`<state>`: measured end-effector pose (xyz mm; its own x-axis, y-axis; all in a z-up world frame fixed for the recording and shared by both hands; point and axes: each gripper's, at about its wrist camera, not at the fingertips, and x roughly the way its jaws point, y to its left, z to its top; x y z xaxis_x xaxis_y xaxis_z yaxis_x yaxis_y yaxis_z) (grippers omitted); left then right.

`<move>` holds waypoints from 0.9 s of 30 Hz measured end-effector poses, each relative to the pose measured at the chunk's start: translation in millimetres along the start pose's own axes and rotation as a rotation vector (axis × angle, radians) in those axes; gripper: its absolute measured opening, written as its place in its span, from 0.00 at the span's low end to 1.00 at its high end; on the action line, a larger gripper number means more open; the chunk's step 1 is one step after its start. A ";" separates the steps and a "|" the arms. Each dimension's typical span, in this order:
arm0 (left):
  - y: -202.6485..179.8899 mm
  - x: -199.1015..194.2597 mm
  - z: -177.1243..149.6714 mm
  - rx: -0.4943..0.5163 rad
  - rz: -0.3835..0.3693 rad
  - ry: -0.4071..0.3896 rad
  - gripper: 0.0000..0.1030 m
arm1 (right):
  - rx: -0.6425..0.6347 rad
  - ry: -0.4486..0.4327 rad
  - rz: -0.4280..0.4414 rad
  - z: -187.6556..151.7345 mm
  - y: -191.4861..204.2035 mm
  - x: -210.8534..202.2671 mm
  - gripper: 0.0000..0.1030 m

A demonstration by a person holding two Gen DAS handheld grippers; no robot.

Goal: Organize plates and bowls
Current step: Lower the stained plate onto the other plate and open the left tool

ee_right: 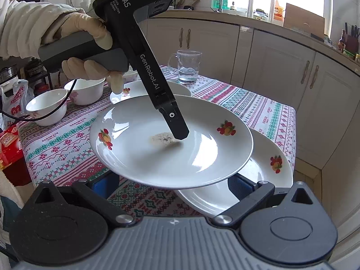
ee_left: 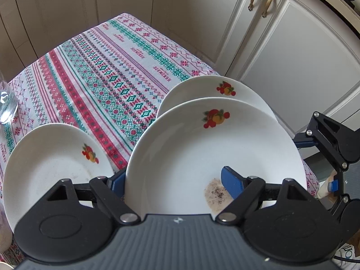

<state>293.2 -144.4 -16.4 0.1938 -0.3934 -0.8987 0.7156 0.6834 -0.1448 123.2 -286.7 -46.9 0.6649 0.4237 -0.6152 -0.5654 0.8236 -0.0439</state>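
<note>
Pinching the rim of a round glossy white plate [ee_left: 202, 153], the left hand-held gripper [ee_left: 177, 180] lifts it above the woven-cloth worktop [ee_left: 101, 72]; the right hand-held gripper [ee_right: 173, 184] gapes empty.

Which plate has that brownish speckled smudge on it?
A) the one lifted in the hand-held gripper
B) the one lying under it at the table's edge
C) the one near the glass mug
A: the smudge sits mid-surface on the lifted plate, right beside the left hand-held gripper pinching it.

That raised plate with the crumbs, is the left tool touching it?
Touching. In the left wrist view, the left gripper has its fingers pinching the raised plate rim, one above, one below.
</note>
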 end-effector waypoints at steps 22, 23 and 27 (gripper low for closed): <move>-12.9 32.3 35.2 0.049 0.031 0.024 0.82 | 0.090 -0.012 -0.019 -13.2 -38.6 2.5 1.00; -13.4 33.2 36.0 0.050 0.035 0.025 0.82 | 0.099 -0.012 -0.016 -14.1 -40.3 3.1 1.00; -16.0 37.9 39.8 0.057 0.056 0.037 0.82 | 0.119 -0.010 -0.011 -16.9 -44.2 6.2 1.00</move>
<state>315.8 -194.7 -31.6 0.2100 -0.3318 -0.9197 0.7418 0.6668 -0.0712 144.0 -326.8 -62.1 0.6755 0.4177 -0.6076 -0.4968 0.8668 0.0436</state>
